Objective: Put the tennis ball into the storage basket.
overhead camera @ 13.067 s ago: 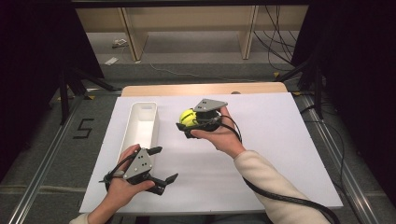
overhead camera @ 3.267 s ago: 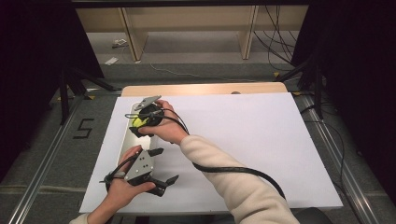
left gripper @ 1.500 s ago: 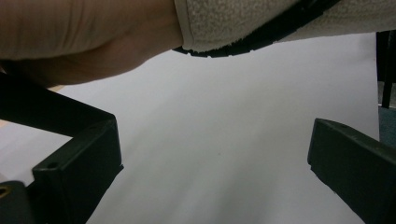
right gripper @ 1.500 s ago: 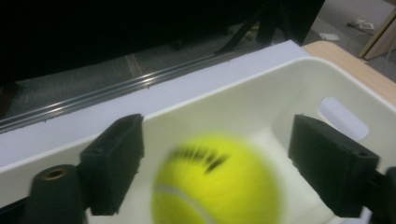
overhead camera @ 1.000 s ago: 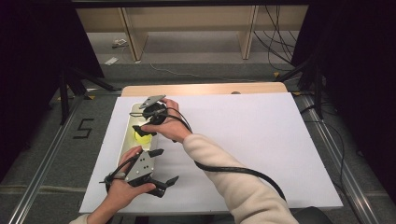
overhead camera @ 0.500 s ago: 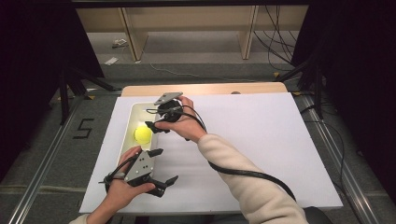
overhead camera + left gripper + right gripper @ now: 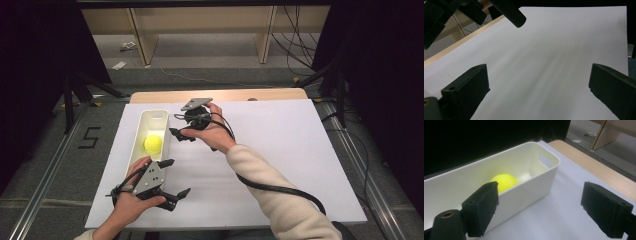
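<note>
A yellow tennis ball lies inside the long white bin at the left of the white table cover; in the right gripper view the ball rests near the bin's middle. My right gripper hovers just right of the bin, open and empty. My left gripper rests low near the front edge, below the bin, also open with bare white surface between its jaws.
The white cover spreads wide to the right of my hands. A wooden table edge runs along the far side. A black cable trails from the right gripper along the sleeve.
The right gripper carried the ball to the bin, let it go inside, and has drawn back to the right and opened. The left gripper has stayed put.
</note>
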Tool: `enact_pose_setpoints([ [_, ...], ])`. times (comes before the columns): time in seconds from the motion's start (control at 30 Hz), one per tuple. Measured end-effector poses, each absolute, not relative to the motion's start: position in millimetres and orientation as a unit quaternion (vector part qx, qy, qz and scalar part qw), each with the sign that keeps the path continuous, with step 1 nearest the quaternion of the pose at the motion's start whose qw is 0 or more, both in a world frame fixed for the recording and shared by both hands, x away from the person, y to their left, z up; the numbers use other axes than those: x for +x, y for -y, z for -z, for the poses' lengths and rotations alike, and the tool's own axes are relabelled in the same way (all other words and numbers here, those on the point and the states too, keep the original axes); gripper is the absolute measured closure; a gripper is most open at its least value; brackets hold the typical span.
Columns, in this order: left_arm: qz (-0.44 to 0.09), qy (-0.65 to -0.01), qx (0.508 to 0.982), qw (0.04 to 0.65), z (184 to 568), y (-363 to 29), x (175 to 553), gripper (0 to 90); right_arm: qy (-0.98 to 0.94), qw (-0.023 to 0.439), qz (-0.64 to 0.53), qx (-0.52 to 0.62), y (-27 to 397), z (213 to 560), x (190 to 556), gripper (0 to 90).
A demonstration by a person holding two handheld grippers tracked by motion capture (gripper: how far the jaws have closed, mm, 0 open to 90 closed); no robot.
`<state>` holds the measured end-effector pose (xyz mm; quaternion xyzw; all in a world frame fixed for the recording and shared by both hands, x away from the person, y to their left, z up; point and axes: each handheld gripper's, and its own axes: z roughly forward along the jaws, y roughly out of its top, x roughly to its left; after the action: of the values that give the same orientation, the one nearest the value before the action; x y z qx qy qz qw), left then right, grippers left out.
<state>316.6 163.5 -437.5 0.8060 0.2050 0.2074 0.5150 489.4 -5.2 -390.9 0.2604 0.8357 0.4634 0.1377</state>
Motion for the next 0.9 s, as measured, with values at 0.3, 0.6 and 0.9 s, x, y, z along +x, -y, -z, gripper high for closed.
enact_pose_setpoints([
  [0.3, -0.209, -0.206, 0.805, 0.516, 437.1, -163.8, 316.7, 2.3, -0.831, 0.148, -0.462, 0.274, 29.7, 389.8, 485.0, 15.4],
  [0.6, -0.21, -0.206, 0.805, 0.515, 437.2, -164.1, 317.2, 2.3, -0.827, 0.157, -0.459, 0.284, 55.3, 391.1, 480.6, 15.5],
  [0.9, -0.216, -0.203, 0.805, 0.514, 437.0, -164.5, 318.3, 2.2, -0.821, 0.169, -0.455, 0.3, 87.5, 393.8, 473.3, 15.6],
])
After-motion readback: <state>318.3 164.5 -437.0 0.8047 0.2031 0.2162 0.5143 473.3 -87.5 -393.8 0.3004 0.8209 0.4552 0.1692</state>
